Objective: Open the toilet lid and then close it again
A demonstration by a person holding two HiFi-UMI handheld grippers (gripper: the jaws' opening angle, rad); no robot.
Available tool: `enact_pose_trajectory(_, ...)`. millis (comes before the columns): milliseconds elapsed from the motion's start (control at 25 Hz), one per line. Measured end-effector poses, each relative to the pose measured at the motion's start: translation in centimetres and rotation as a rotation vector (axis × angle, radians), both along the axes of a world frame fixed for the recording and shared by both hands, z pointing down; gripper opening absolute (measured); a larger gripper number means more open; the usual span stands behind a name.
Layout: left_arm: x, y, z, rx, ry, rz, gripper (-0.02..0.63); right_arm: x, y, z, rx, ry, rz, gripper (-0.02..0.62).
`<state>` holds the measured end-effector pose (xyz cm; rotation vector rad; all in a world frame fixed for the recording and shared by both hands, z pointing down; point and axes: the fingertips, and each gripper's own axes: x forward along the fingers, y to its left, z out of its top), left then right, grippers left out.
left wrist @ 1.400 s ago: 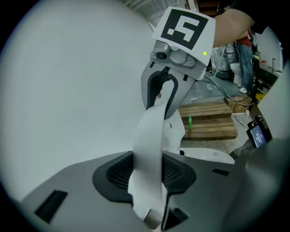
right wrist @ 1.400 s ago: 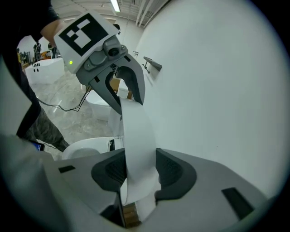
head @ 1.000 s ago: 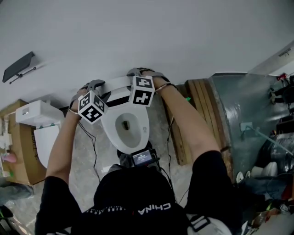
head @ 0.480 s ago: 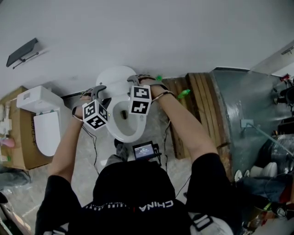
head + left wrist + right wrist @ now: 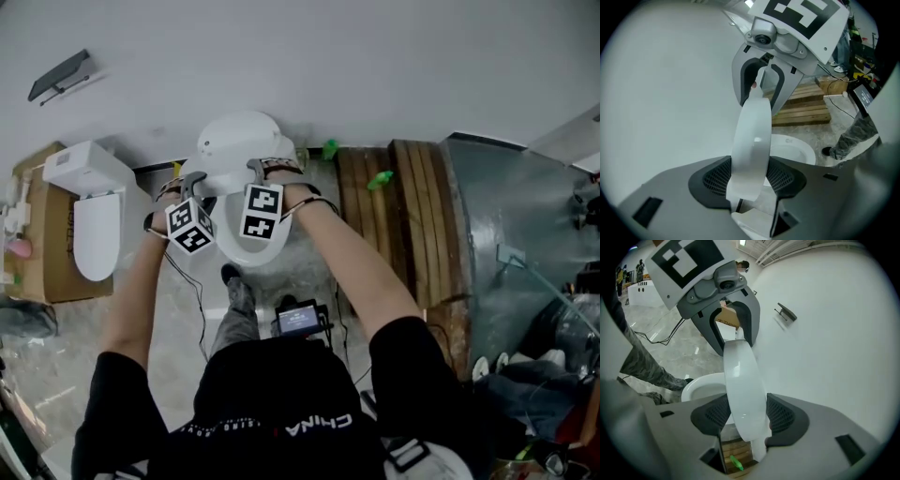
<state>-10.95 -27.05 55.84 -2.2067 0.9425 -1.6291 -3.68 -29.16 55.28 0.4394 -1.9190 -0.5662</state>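
Steady now: the lid [image 5: 234,141] stands tilted partway over the bowl [image 5: 247,255]. Your left gripper [image 5: 750,183] and right gripper [image 5: 747,418] clamp its rim, though the fingers [image 5: 710,180] have just been easing wider. Lower evenly and don't let it slam.

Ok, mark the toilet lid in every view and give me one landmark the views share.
Head view: toilet lid, a white oval, upper centre-left.
Left gripper view: toilet lid seen edge-on, a white band rising from bottom centre.
Right gripper view: toilet lid edge-on again, a white band through the centre.
Shared landmark: wooden pallet beside the toilet.
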Motion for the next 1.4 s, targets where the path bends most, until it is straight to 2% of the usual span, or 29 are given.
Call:
enact_pose_trajectory(240,0.3,1.3,1.5,-0.044,-0.014,-0.040,0.221,0.4,1.5,1.3,0.002,-0.016,0.000,0.233)
enact_pose_trajectory(760,-0.4,3.3,2.8,-0.009,0.016,-0.003,0.236,-0.2,3.5,3.0,0.006,0.034,0.059,0.239)
enact_pose_trajectory(1080,1.2,6.4,6.4,0.080,-0.001,0.026,0.242,1.3,6.8,6.6,0.082,0.020,0.057,0.245)
enact_pose_trajectory(1400,2.2,11.1,13.2,0.179,-0.059,-0.032,0.245,2.3,11.6,13.2,0.199,-0.047,0.041,0.247)
